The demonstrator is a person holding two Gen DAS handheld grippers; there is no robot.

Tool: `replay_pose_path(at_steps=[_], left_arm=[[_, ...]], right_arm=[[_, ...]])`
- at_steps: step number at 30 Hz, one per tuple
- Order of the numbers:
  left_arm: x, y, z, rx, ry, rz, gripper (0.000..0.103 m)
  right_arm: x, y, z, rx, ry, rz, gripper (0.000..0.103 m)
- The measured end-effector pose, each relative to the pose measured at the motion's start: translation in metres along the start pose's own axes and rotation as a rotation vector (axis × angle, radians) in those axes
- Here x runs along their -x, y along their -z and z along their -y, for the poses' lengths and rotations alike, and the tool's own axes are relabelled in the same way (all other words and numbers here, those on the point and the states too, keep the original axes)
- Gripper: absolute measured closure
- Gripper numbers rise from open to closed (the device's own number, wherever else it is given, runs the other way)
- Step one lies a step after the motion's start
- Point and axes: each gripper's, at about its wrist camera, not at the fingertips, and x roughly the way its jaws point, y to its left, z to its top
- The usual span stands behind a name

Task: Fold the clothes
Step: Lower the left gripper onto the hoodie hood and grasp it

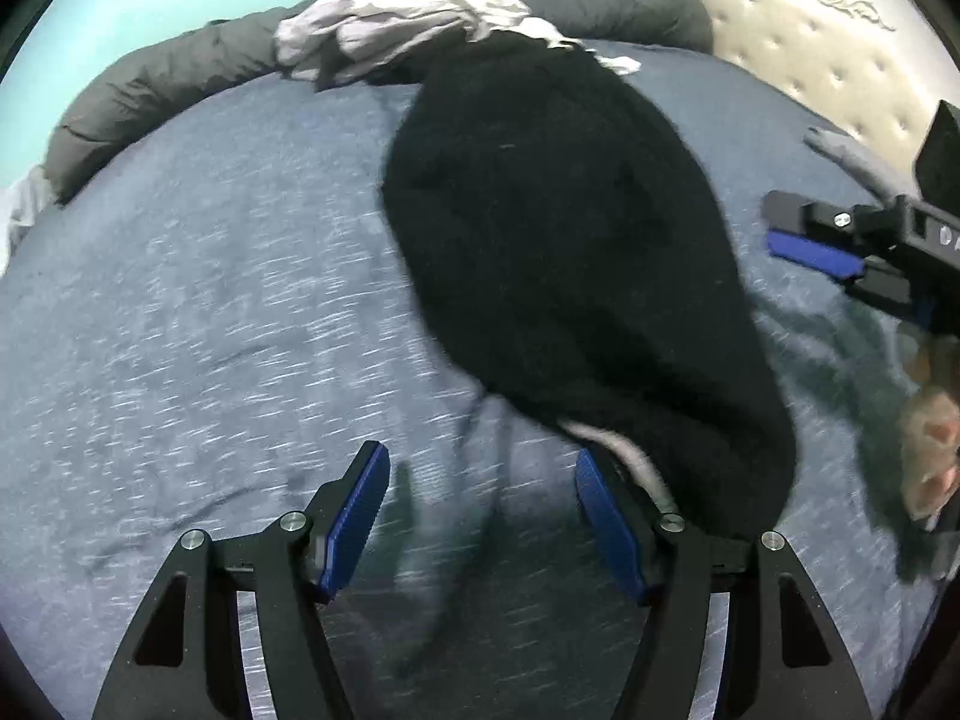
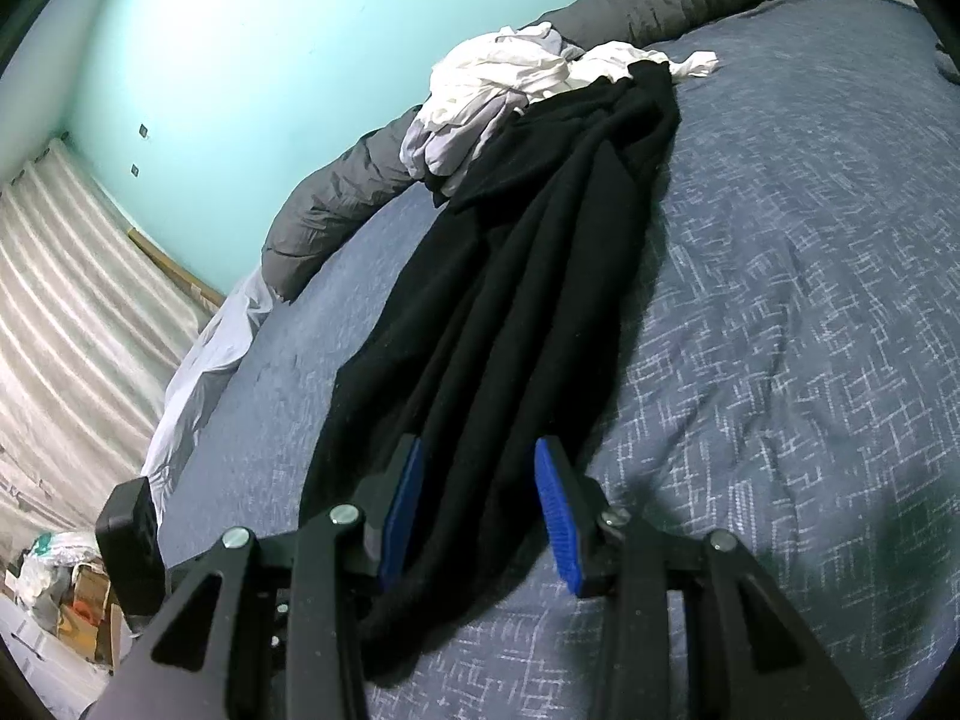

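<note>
A black garment (image 1: pixel 570 240) (image 2: pixel 540 240) lies stretched in a long strip on the blue bedspread (image 1: pixel 210 300) (image 2: pixel 780 300). My left gripper (image 1: pixel 483 522) is open over bare bedspread at the garment's near end. The black cloth and a pale strip of it lie against the right finger (image 1: pixel 606 528), not between the pads. My right gripper (image 2: pixel 480 510) (image 1: pixel 774 222) stands partly open above the other side. The black fabric shows between and under its fingers, spreading wider than them, and the pads do not press on it.
A heap of white and pale grey clothes (image 1: pixel 408 18) (image 2: pixel 492 84) lies at the garment's far end. A rolled grey duvet (image 1: pixel 150 96) (image 2: pixel 336 198) lines the bed's far edge. A padded headboard (image 1: pixel 840 48) is at right, and a person's hand (image 1: pixel 930 450) holds the right gripper.
</note>
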Motion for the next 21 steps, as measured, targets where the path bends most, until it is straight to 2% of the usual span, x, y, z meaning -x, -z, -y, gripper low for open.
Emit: replay_pose_path(at_steps=[4,11,17,21], left_arm=[[-0.003,-0.001,-0.007,0.02,-0.007,-0.008,0.034],[-0.004,-0.013,0.014,-0.013,0.065,0.033,0.035],[0.011,-0.042,0.021,-0.022,0.082,0.146,0.052],[0.01,-0.066,0.021,-0.019,0.106,0.178,0.064]], right_arm=[[-0.001,0.001,0.0,0.001,0.001,-0.007,0.064],[-0.001,0.001,0.001,0.0,0.004,-0.005,0.064],[0.003,-0.005,0.004,0.003,0.004,0.014,0.064],[0.006,-0.009,0.011,-0.018,0.006,0.032,0.064]])
